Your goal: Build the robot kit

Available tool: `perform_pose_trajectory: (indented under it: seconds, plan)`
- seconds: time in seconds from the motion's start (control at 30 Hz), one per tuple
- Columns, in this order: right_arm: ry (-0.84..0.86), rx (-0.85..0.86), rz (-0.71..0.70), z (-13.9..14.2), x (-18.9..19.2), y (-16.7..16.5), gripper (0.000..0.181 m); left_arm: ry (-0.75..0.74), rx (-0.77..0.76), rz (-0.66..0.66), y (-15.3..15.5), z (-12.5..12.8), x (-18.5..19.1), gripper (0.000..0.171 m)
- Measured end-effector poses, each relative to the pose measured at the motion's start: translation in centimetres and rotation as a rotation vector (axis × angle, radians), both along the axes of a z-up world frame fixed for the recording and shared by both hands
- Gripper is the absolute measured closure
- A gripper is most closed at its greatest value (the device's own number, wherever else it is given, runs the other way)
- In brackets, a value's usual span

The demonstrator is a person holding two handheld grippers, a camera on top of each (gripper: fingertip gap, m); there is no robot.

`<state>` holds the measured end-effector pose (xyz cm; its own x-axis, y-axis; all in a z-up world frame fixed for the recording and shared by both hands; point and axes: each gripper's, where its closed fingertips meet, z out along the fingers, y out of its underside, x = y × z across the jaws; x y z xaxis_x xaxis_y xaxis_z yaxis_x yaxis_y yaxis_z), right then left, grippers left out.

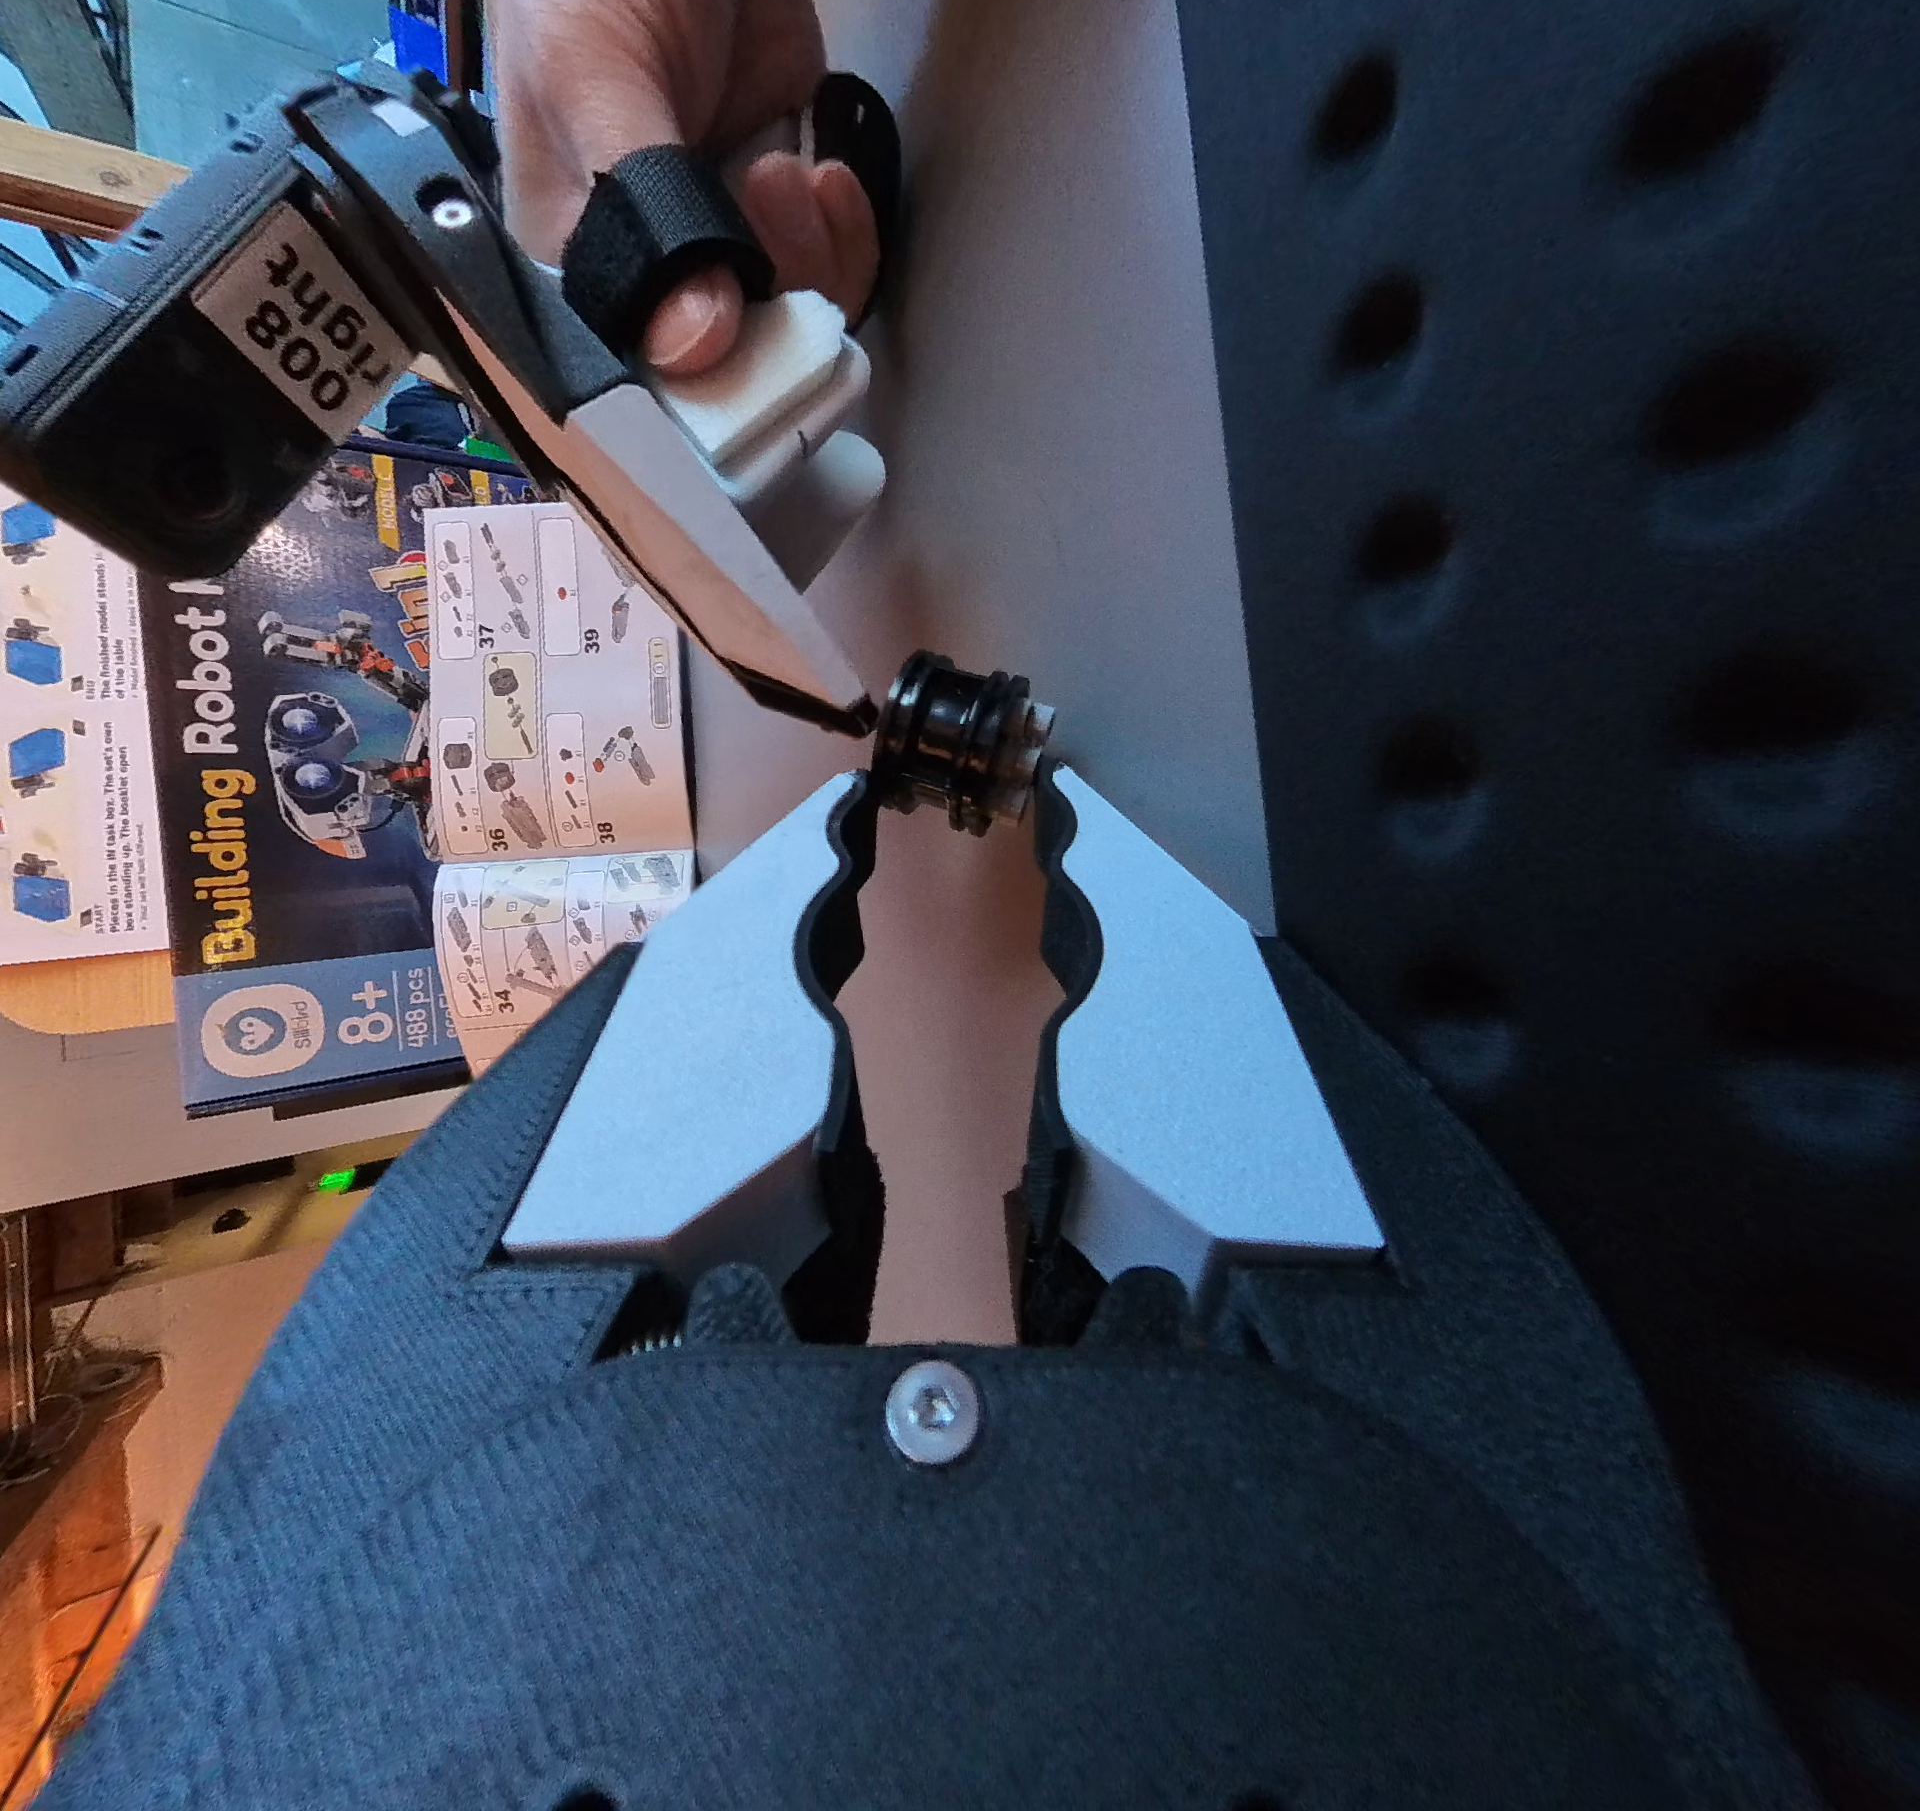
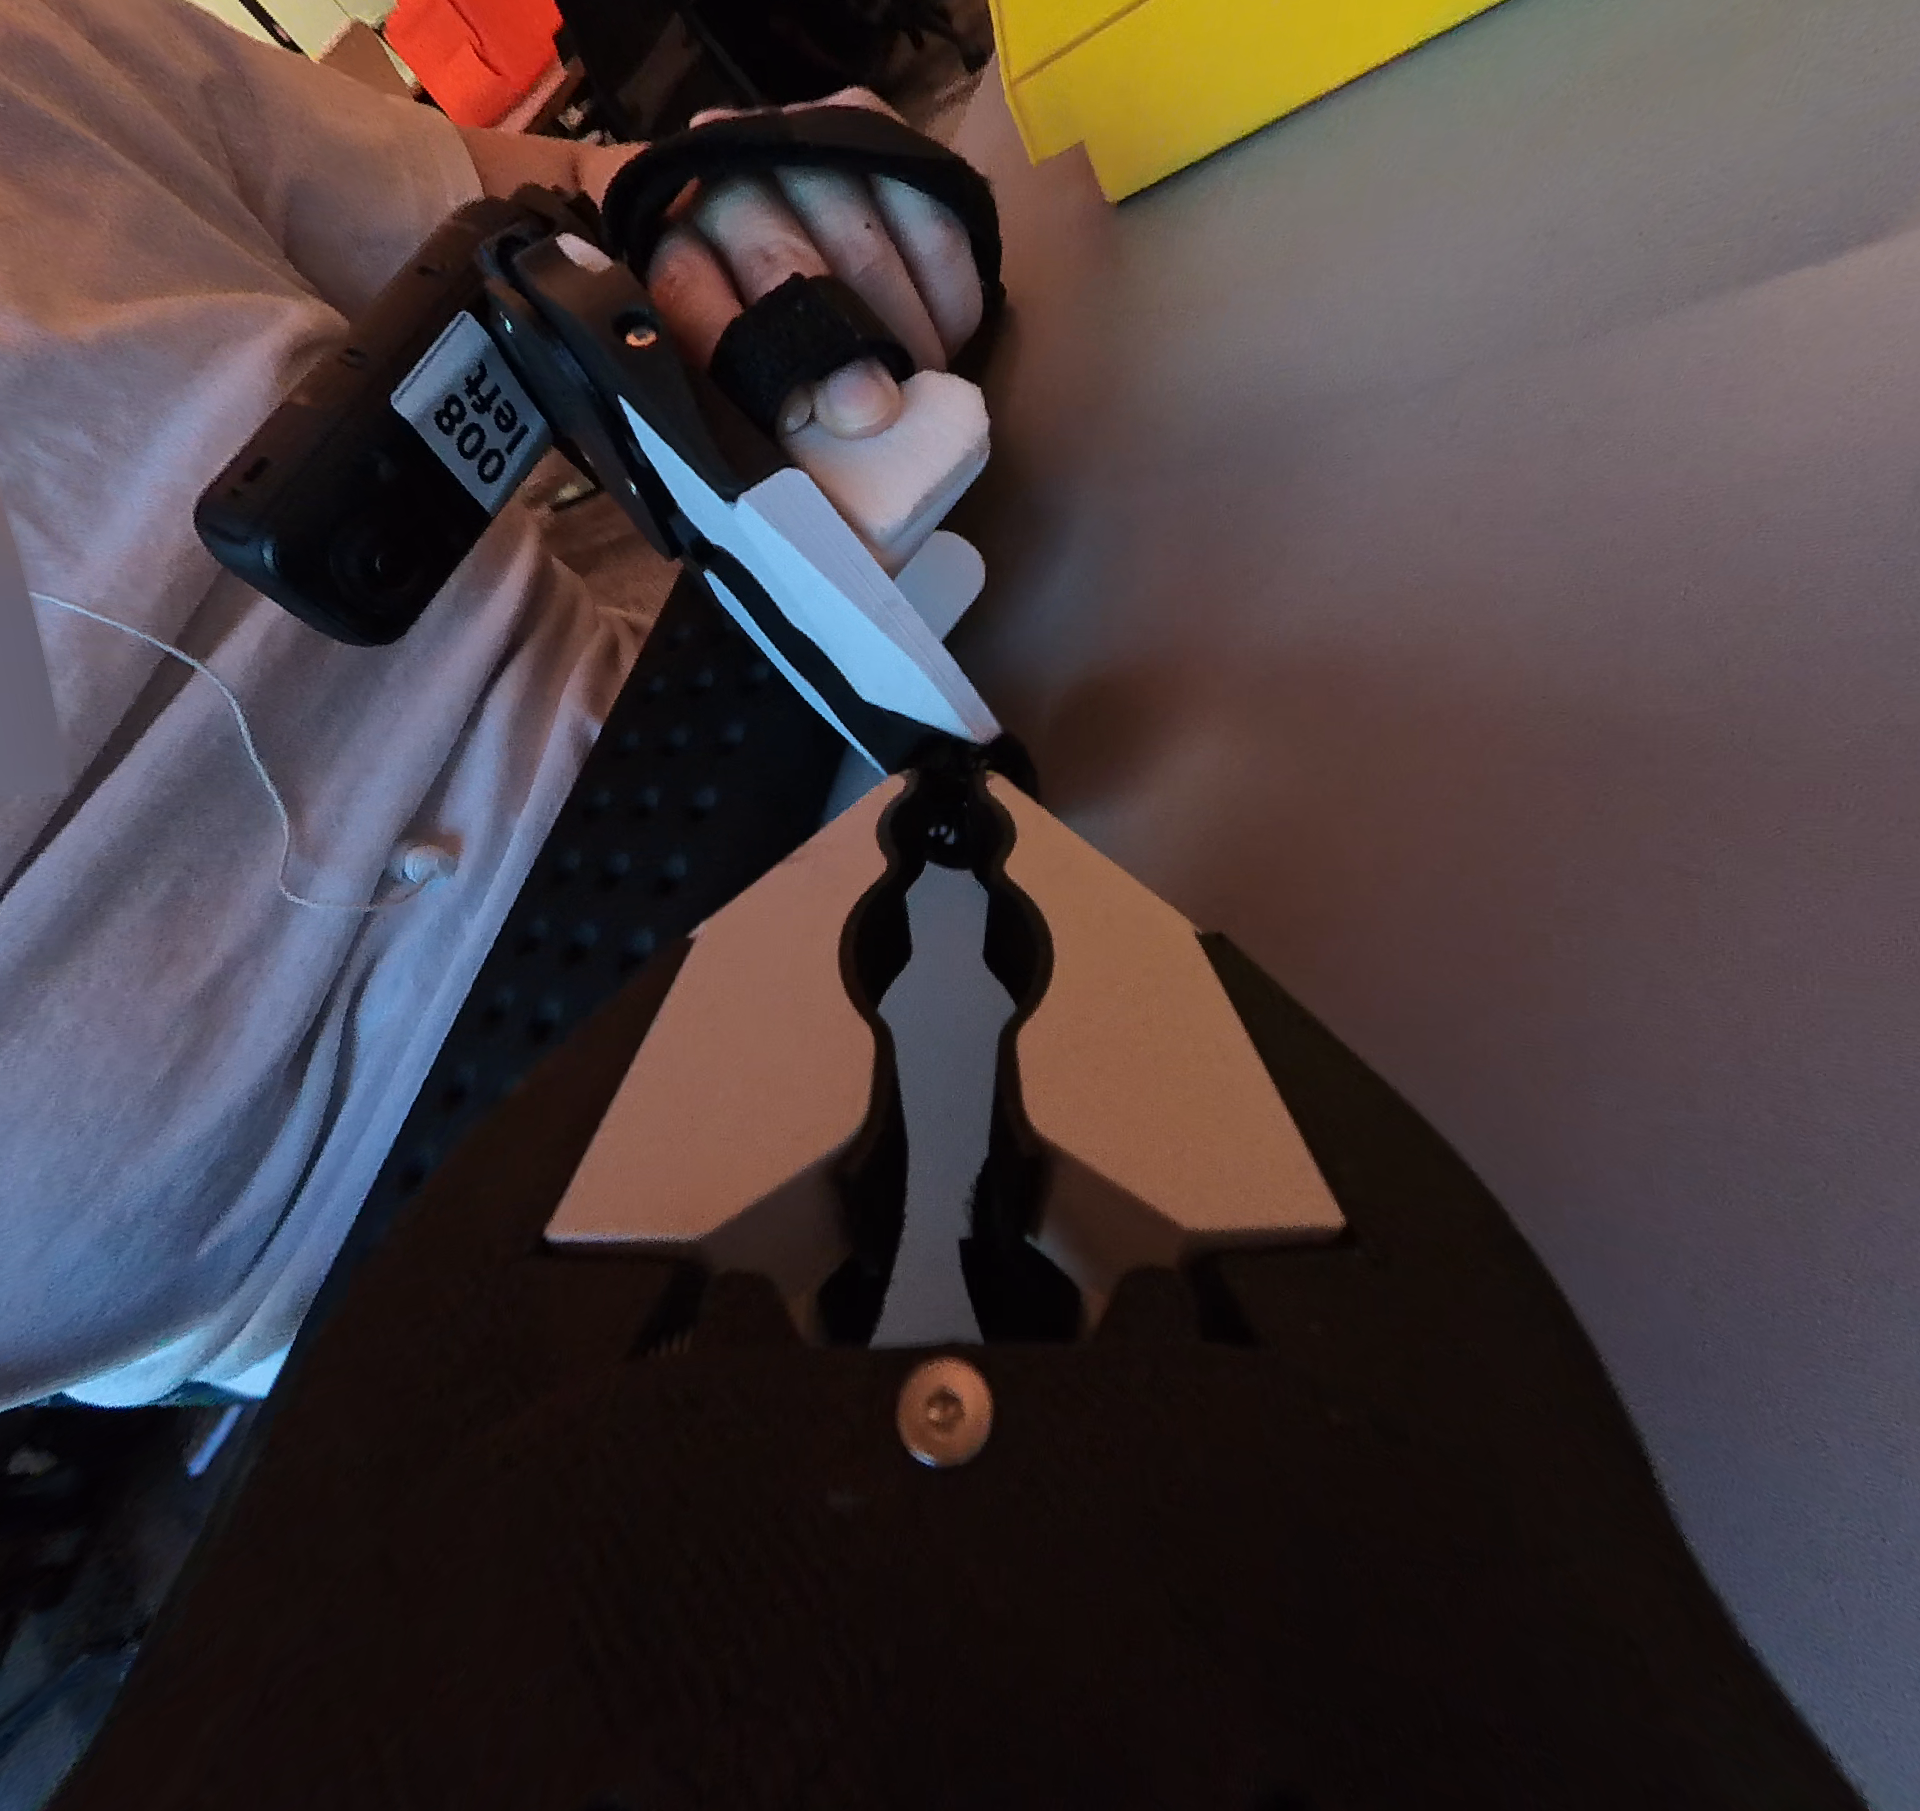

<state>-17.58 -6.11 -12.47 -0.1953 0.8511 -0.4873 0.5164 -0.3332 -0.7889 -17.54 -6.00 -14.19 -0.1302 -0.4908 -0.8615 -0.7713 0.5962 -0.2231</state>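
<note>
Left wrist view: the left gripper (image 1: 954,785) clamps a black grooved wheel (image 1: 951,738) at its fingertips, axle running left-right. From the far left, the right gripper (image 1: 857,712) pinches the wheel's left end; both touch it.

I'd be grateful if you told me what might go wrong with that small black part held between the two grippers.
1. The left gripper pinches the small black grooved part only at its fingertips, so it might slip or twist out.
2. The right gripper meets the same part at its tips from another angle; uneven pushing could pop it free.
3. The part is held in the air above the grey surface, so it may drop and roll if released.
</note>
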Motion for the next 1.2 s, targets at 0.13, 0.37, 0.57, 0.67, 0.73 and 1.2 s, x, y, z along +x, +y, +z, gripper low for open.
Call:
perform_pose_trajectory:
  seconds: [0.13, 0.37, 0.57, 0.67, 0.73, 1.2]
  plan:
    - [0.005, -0.012, 0.002, 0.1, -0.1, 0.0, 0.175, -0.002, 0.003, 0.002, 0.0, 0.0, 0.0, 0.142]
    - [-0.004, 0.006, -0.007, -0.2, -0.4, 0.1, 0.175, -0.001, -0.002, 0.001, -0.1, -0.1, 0.0, 0.142]
    - [-0.030, -0.001, -0.003, -0.6, -0.1, 0.0, 0.175, 0.001, -0.014, 0.002, -0.1, -0.2, -0.1, 0.142]
    - [-0.041, -0.009, 0.000, -0.7, 0.1, 0.0, 0.175, 0.001, -0.021, 0.006, -0.1, -0.3, -0.1, 0.142]
    - [-0.039, -0.006, 0.001, -0.7, 0.0, 0.0, 0.175, 0.002, -0.019, 0.005, -0.2, -0.3, -0.1, 0.142]
    - [-0.182, -0.199, -0.037, -1.0, 0.0, 0.0, 0.175, 0.015, -0.038, 0.002, -0.3, -0.6, -0.1, 0.143]
